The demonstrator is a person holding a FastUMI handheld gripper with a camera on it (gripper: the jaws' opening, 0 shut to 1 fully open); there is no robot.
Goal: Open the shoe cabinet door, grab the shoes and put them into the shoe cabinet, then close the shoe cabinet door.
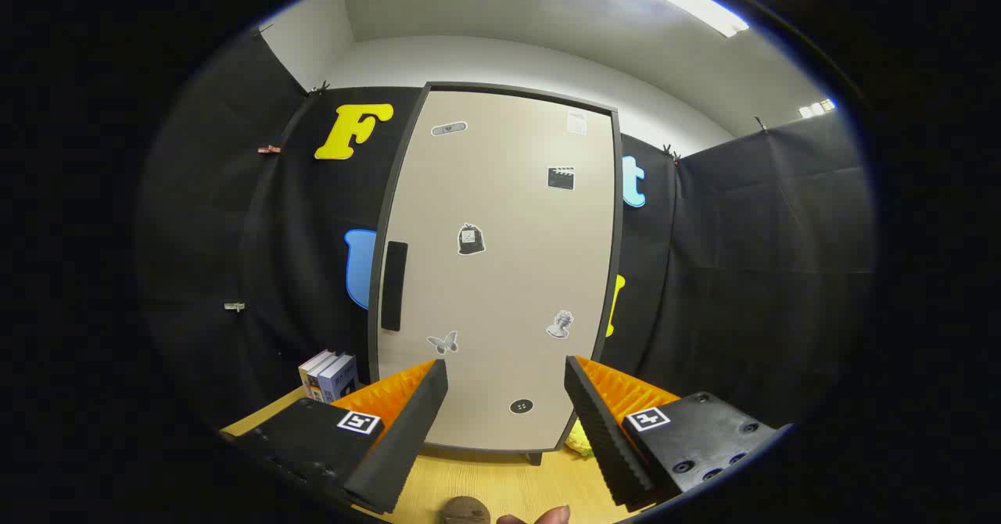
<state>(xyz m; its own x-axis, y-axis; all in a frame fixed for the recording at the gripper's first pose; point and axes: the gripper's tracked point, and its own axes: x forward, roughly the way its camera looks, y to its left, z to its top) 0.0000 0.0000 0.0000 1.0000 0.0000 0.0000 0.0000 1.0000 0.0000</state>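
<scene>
Pale beige with a dark grey frame, the tall shoe cabinet [500, 274] stands upright on the light wooden table [500, 481], its door [512, 219] closed flat against the frame. To the left of the cabinet, at its foot, a small stack of books [328, 375] stands on the table against the black cloth wall. On the door's left edge, about mid-height, sits a black vertical bar handle [393, 285]. Several small stickers dot the door panel: a grey oval one [449, 128] near the top left, a butterfly [443, 342] low on the left, a dark bag shape [470, 239] near the middle, a round black one [521, 406] near the bottom, a clapperboard [561, 178] on the upper right and a bust figure [560, 324] lower on the right. At the cabinet's right foot, a bit of a yellow object [579, 438] peeks out on the table; what it is I cannot tell.

The gripper [506, 371] faces the lower part of the door with its fingers spread wide apart, holding nothing, the door's lower panel showing between the tips. Whether the tips touch the door cannot be told. Below the gripper, near the table's front, a brown rounded object [464, 511] and a fingertip of a hand [547, 516] show.
</scene>
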